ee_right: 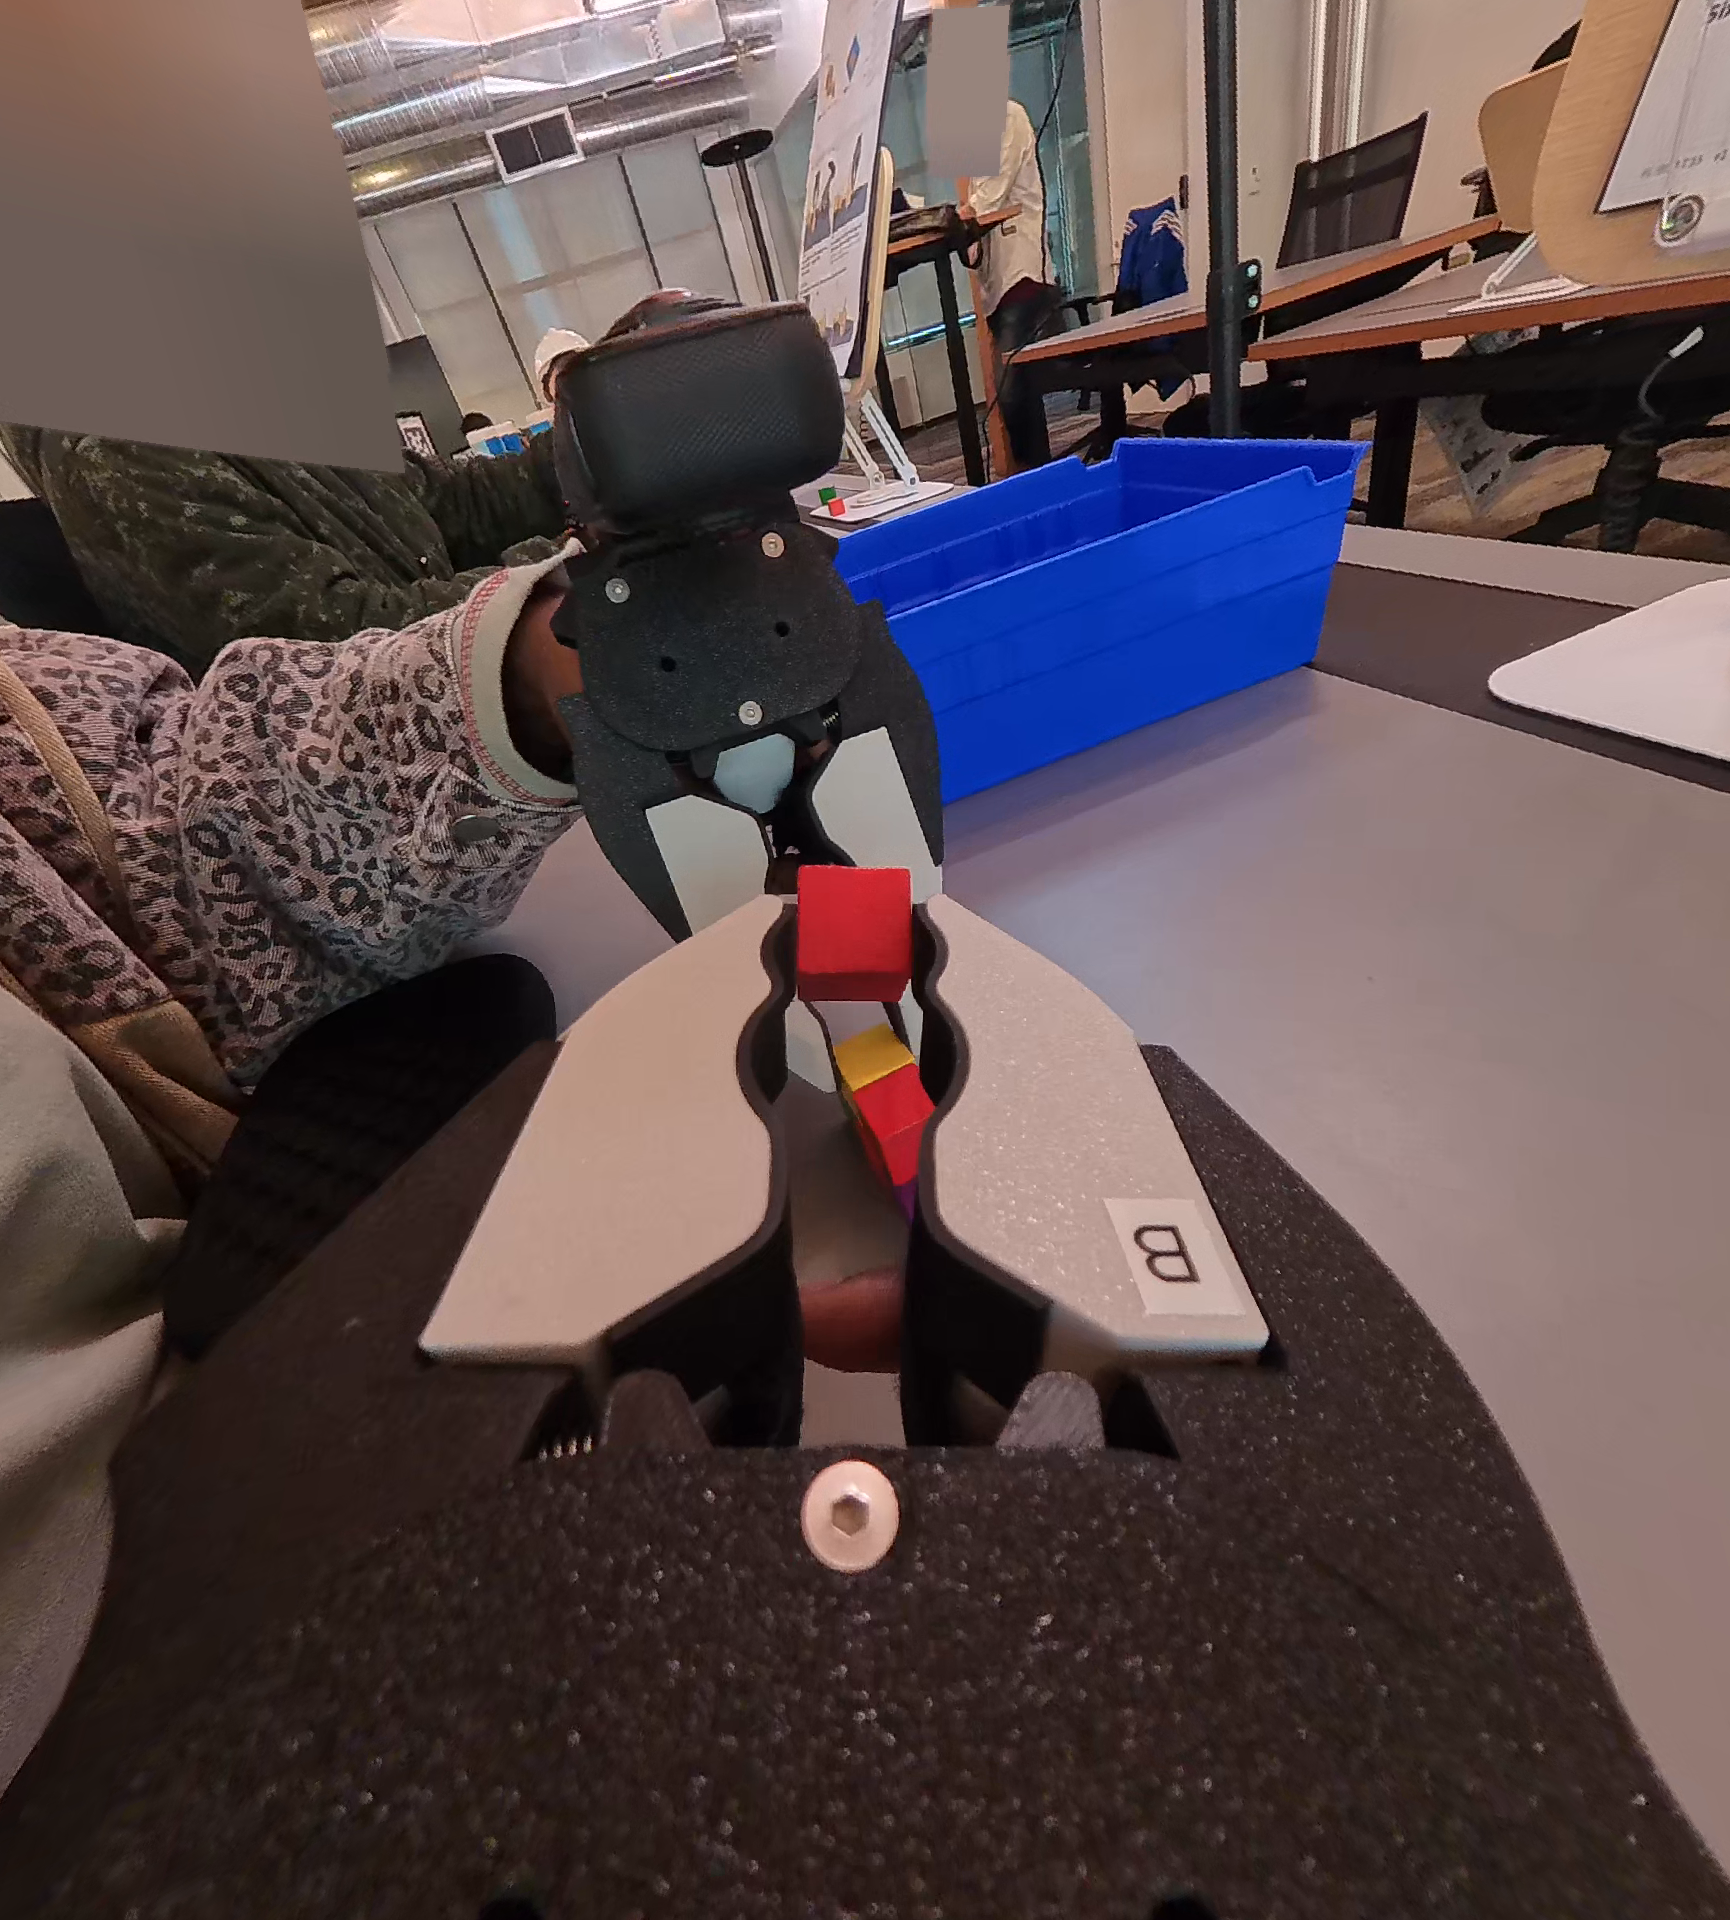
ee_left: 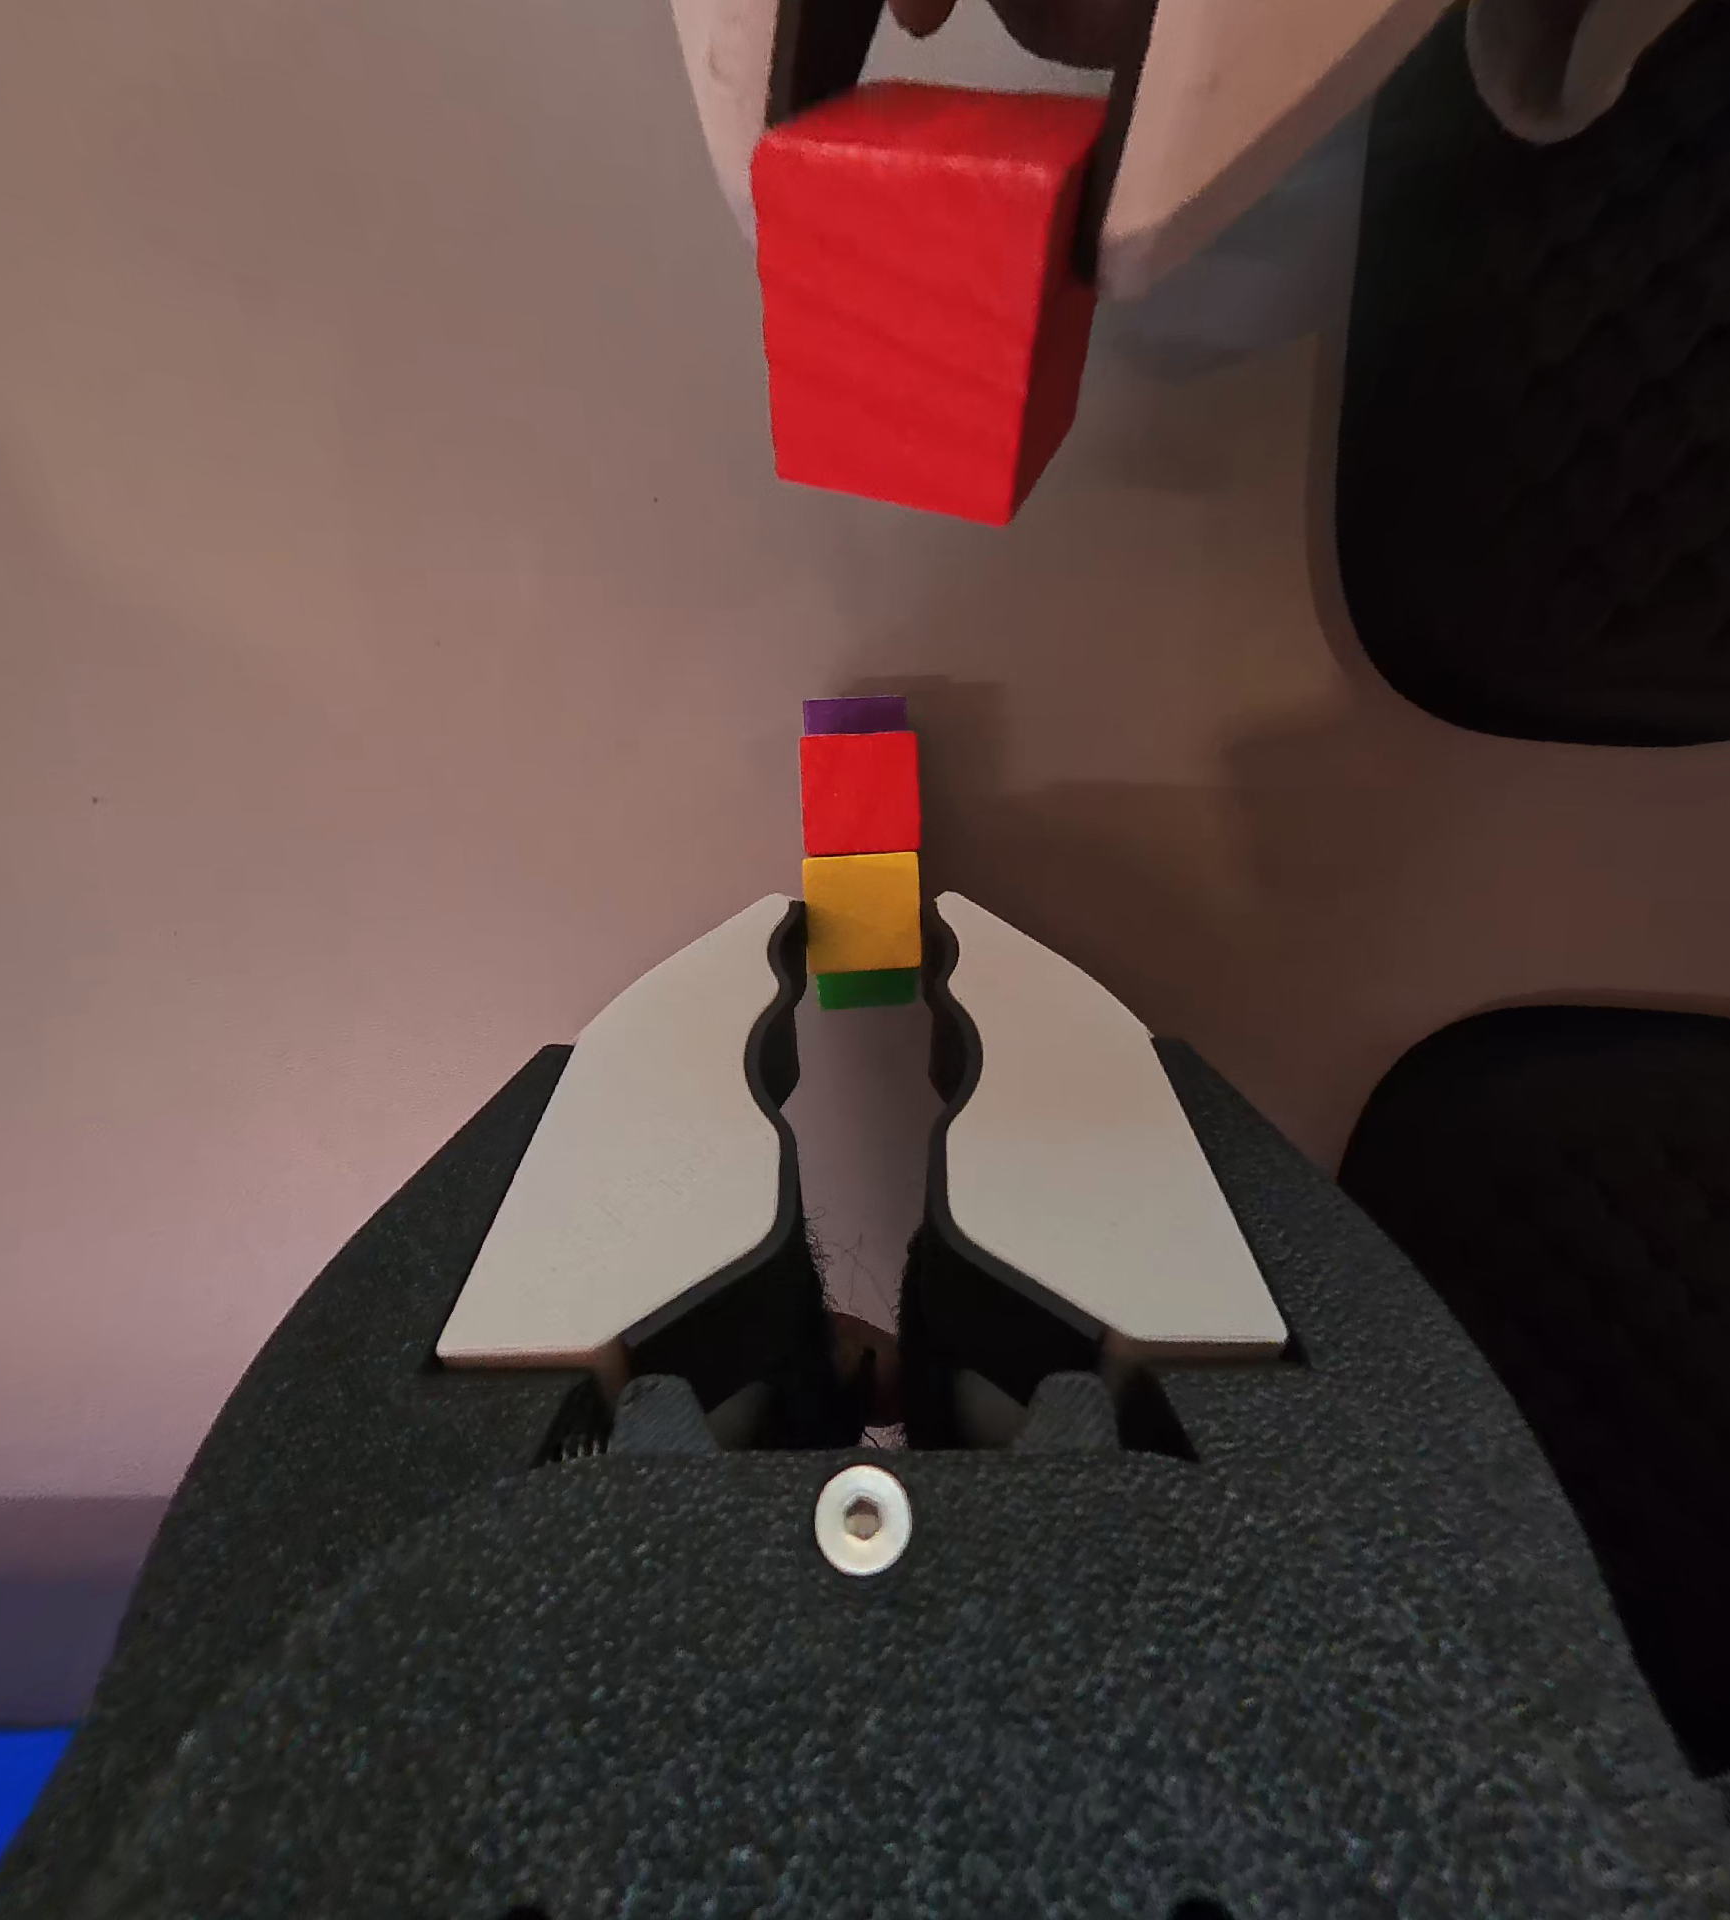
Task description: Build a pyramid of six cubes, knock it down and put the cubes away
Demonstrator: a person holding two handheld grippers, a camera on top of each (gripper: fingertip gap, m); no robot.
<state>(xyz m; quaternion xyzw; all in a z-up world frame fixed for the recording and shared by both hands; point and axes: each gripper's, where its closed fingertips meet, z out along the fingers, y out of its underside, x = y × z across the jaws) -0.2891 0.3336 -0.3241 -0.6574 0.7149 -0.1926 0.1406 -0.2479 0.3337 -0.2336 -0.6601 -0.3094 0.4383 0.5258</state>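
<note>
The left gripper [ee_left: 863,940] looks straight down on the grey table [ee_left: 321,727]; its two pale fingers [ee_left: 674,1091] flank the yellow cube [ee_left: 862,911], the left pad seeming to touch the cube's side while a narrow gap shows on the right, so whether it truly pinches the cube cannot be told. Seen from above, the cubes form one line: a purple cube [ee_left: 855,714] farthest off, then a red cube [ee_left: 859,792], the yellow one, and a green cube [ee_left: 867,987] nearest the gripper (only slivers of the purple and green show, so which tier each sits on is unclear). The right gripper [ee_right: 855,935] is pinching a second red cube [ee_right: 853,930] between its fingertips, held in the air above the row; in the left wrist view that held cube [ee_left: 928,301] hangs large at the top of the frame, clear of the others. From the right wrist view the yellow [ee_right: 873,1055], red [ee_right: 897,1122] and purple [ee_right: 906,1200] cubes show below through the gap of the fingers, with the left gripper [ee_right: 845,862] standing beyond them. A blue bin [ee_right: 1100,613] sits farther back on the table, well apart from the cubes; a person's patterned sleeve [ee_right: 321,769] reaches in at the left.
</note>
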